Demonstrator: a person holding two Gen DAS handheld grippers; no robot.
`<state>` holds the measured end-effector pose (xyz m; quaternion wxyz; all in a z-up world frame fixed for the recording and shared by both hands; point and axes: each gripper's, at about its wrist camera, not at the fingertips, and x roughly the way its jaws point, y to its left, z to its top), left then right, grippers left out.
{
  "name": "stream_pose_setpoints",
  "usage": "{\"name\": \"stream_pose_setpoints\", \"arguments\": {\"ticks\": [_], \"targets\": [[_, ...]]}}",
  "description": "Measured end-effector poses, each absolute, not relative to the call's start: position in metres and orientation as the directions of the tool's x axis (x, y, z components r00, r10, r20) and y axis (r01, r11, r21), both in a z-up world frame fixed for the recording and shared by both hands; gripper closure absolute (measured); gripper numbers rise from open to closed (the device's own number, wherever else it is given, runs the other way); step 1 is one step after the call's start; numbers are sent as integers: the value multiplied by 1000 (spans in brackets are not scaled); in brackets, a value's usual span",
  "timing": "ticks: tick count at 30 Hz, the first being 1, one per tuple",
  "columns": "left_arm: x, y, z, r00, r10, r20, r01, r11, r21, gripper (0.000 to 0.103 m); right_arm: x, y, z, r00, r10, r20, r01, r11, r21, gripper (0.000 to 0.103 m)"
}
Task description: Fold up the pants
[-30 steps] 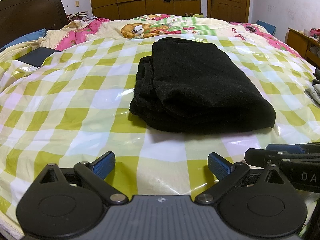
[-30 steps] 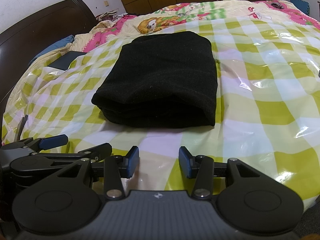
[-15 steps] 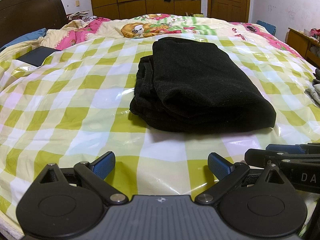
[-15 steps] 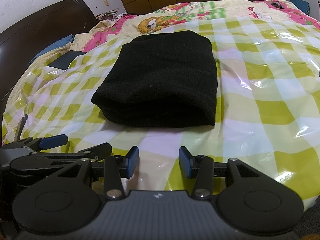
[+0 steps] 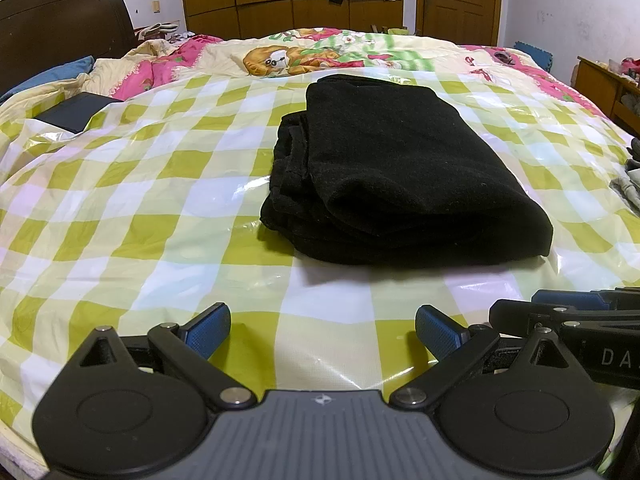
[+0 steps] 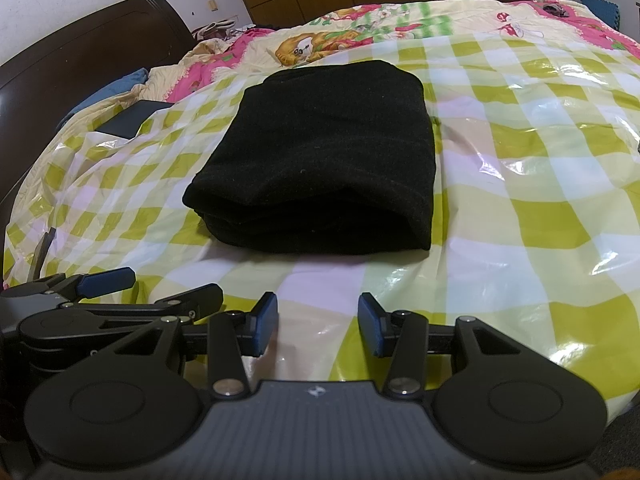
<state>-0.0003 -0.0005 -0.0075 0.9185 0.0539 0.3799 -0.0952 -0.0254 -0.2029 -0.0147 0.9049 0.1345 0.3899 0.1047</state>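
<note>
The left claw (image 5: 323, 330) is spread wide and the right claw (image 6: 317, 324) about half open, both holding nothing and hanging near the bed (image 5: 120, 216) edge. One pair of black pants (image 5: 396, 172) lies folded on the checkered cover (image 6: 540, 208), apart from both claws.

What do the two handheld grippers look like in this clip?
Both alike: the left gripper and right gripper have matte black linkage arms with silver pivot pins, round black discs either side, a ribbed grey body and textured blue finger pads. No cables or sleeves visible.
</note>
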Motion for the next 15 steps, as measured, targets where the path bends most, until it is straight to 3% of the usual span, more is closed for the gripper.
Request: {"name": "stream_pose_setpoints", "arguments": {"ticks": [15], "targets": [[1,-2,-5,674,-120,-729,209,977,32,0,-25,-203,-15,674,294,-677,-84,942,325,56]]}}
